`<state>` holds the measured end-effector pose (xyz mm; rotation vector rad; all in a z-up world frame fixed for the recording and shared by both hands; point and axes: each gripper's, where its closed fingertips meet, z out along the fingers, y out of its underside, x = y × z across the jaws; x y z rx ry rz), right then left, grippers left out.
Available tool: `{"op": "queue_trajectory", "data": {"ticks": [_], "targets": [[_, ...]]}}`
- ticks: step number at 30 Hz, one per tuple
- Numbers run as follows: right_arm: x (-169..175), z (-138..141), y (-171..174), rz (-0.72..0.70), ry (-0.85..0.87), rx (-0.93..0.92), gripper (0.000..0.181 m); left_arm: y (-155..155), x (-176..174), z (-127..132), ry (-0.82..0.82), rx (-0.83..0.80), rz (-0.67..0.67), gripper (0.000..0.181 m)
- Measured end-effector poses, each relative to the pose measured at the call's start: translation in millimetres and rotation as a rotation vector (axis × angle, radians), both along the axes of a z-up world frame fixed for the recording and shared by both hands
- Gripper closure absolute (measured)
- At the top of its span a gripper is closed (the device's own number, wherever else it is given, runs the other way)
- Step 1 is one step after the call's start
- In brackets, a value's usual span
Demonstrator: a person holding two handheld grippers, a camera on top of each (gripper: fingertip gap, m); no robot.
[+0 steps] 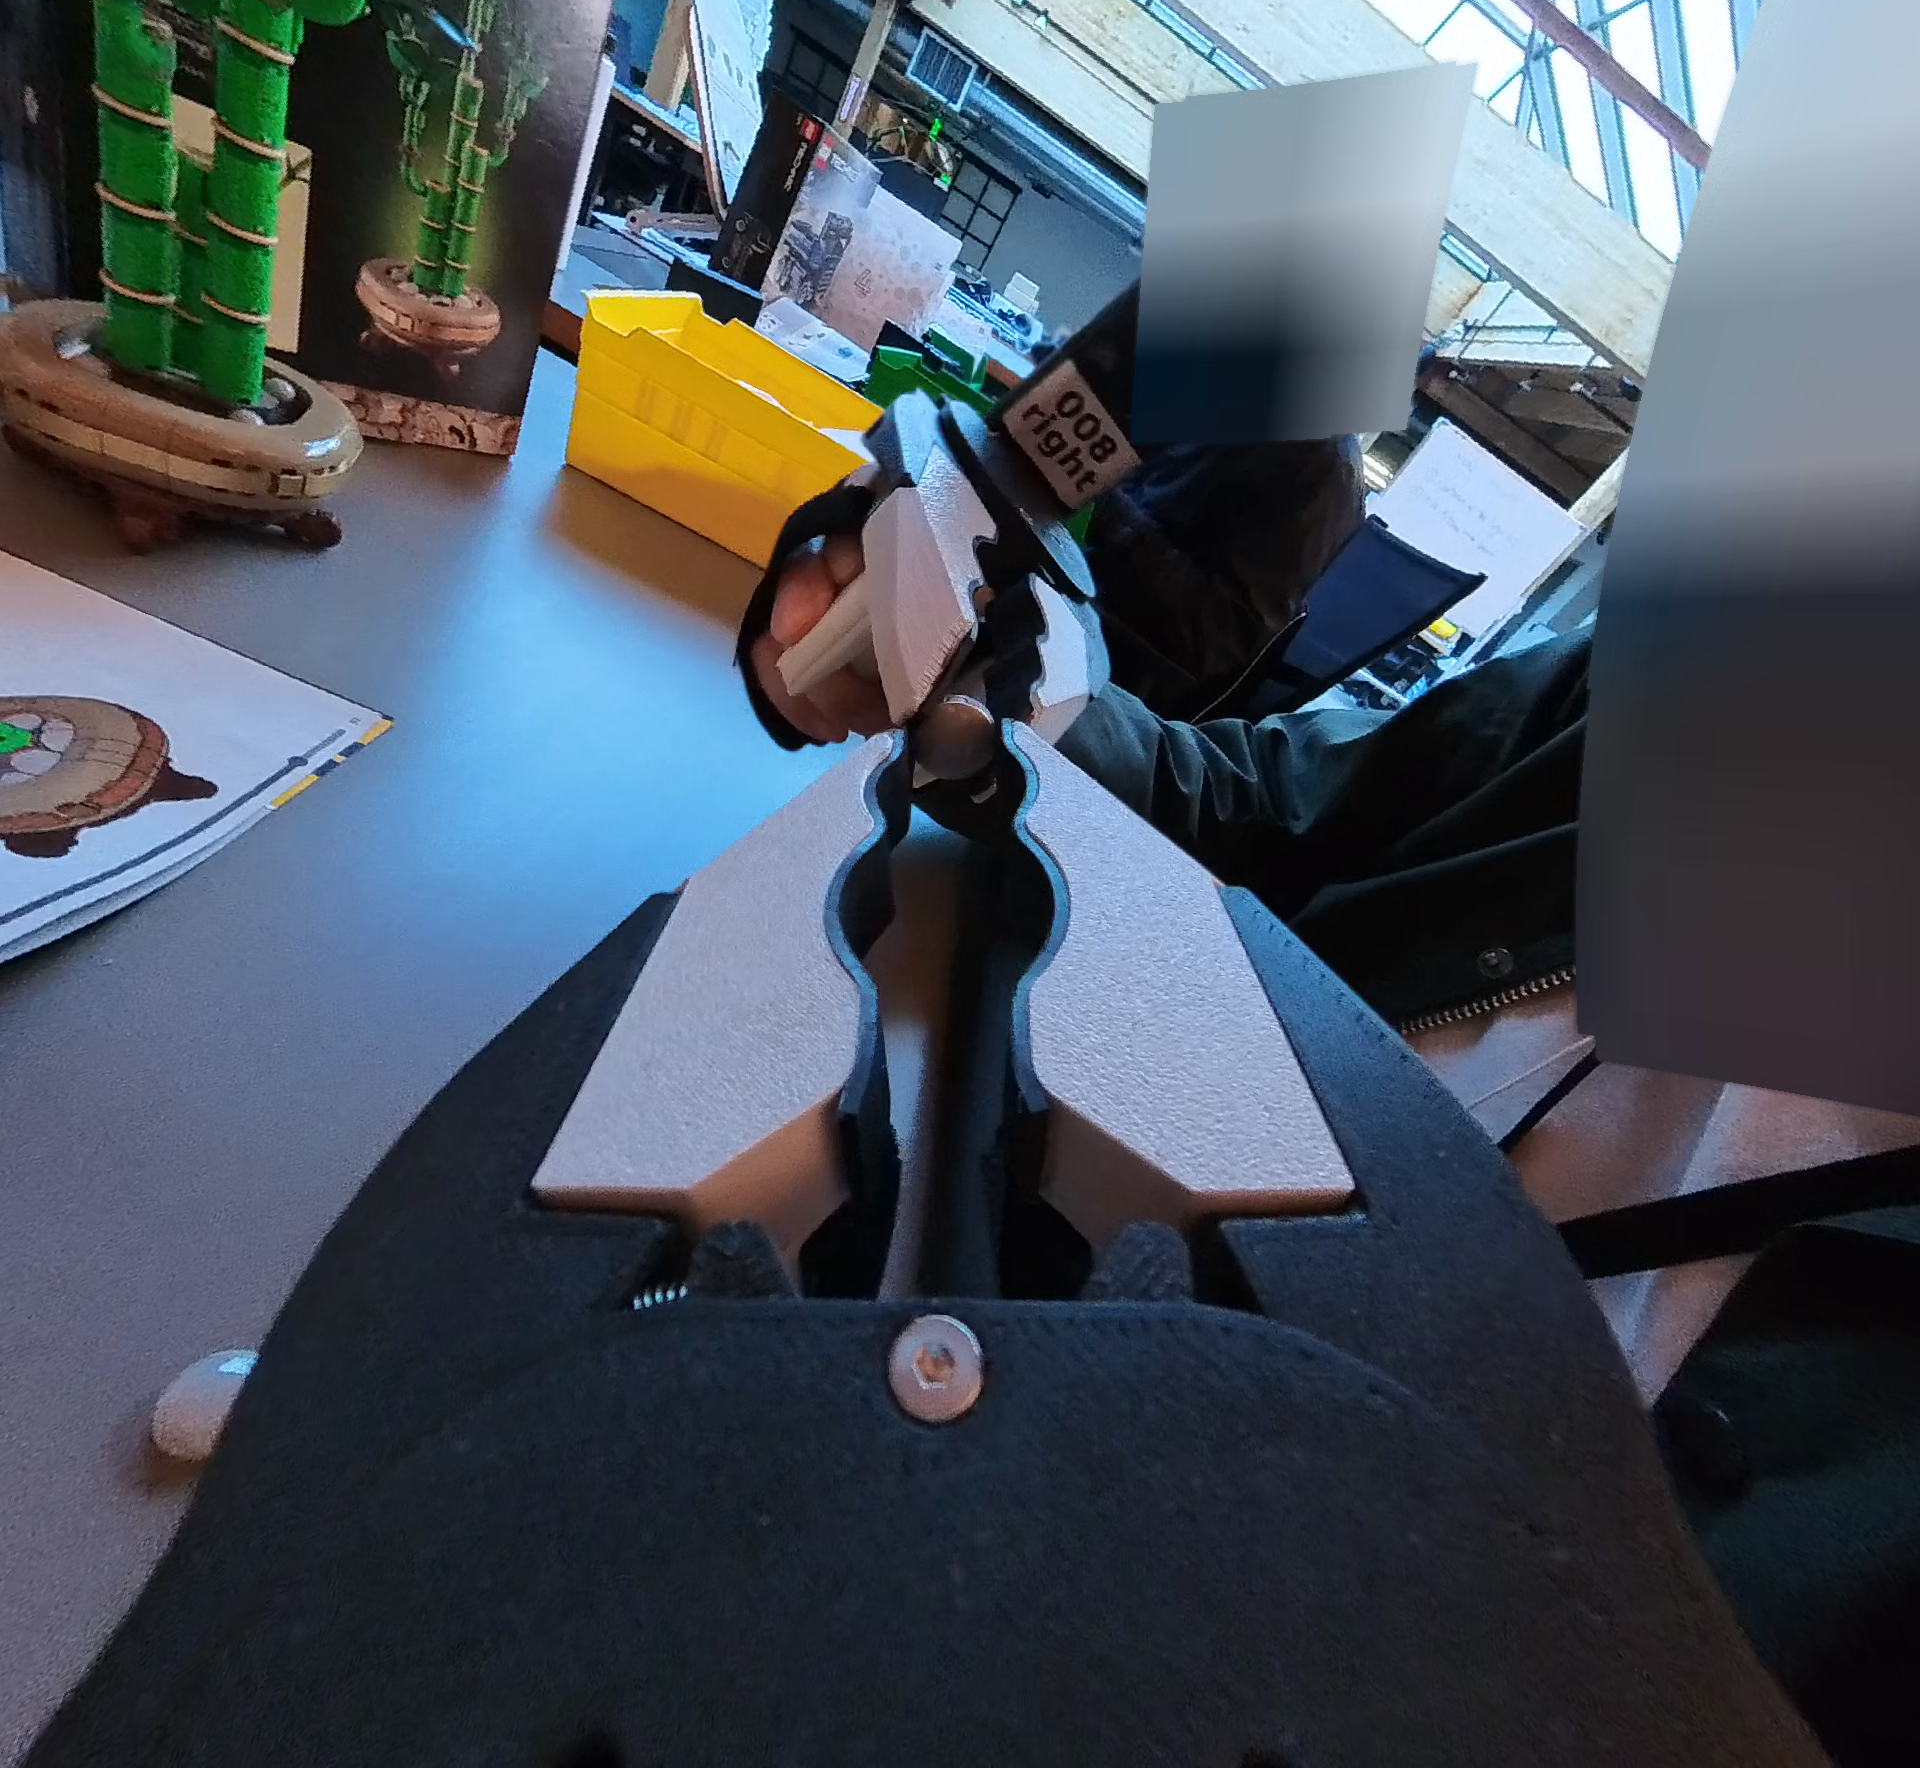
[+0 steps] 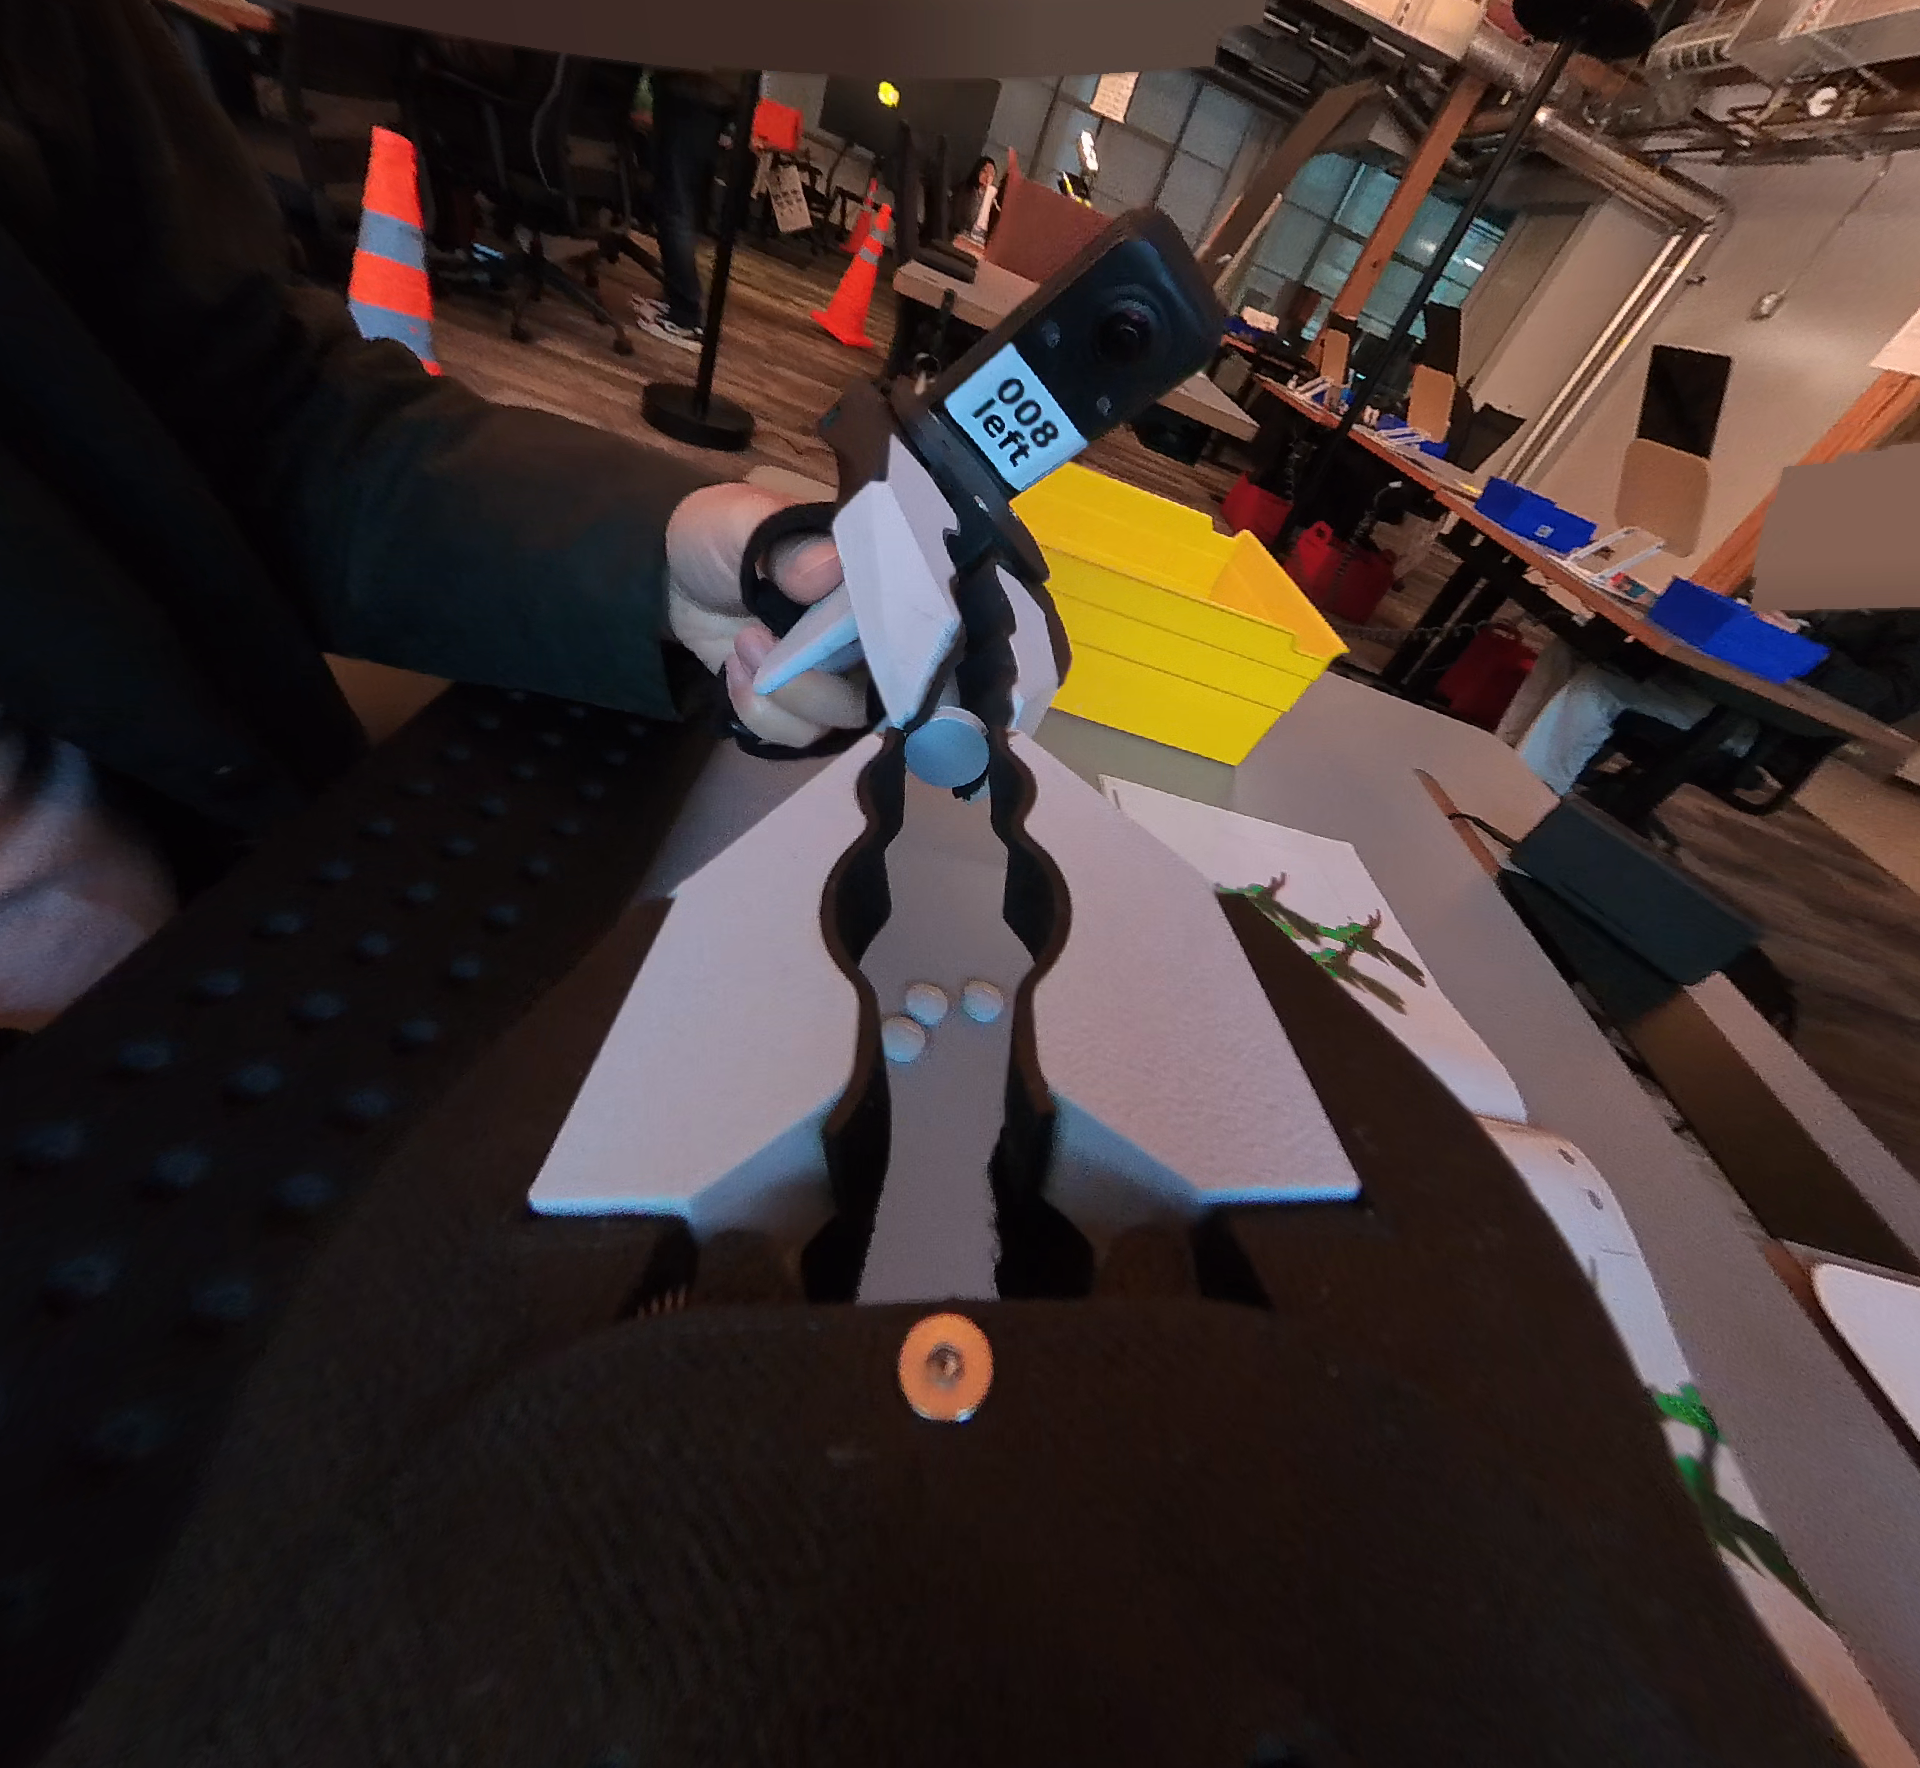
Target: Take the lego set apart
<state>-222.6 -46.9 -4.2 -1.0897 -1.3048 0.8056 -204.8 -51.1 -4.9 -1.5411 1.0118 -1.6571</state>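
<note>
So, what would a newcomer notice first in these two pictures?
First, the two tools meeting tip to tip over the table: the left tool and the right tool pinch one small grey round piece between them. Next, the tall green bamboo model at far left, and the yellow bin behind.

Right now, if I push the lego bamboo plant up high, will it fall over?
Probably it would tip: the lego bamboo plant stands tall on a tan pot with small brown feet. Its stacked green stalk segments might also snap apart, so hold the pot.
</note>
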Motion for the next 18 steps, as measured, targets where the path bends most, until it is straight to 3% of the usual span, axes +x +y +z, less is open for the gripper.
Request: {"op": "queue_trajectory", "data": {"ticks": [5, 15, 17, 18], "targets": [[0, -2, 3, -0.049, -0.033, 0.027, 0.166, 4, 0, -1, 0.004, -0.037, -0.001, 0.168], [4, -10, 0, 0.001, -0.059, -0.031, 0.167, 1, 3, -8, 0.057, -0.075, -0.009, 0.168], [21, -4, 13, -0.064, -0.022, -0.032, 0.167, 16, -13, 0, 0.001, -0.107, 0.057, 0.169], [42, 14, 22, -0.098, 0.082, -0.055, 0.167, 35, -37, 11, -0.081, -0.154, 0.129, 0.168]]}}
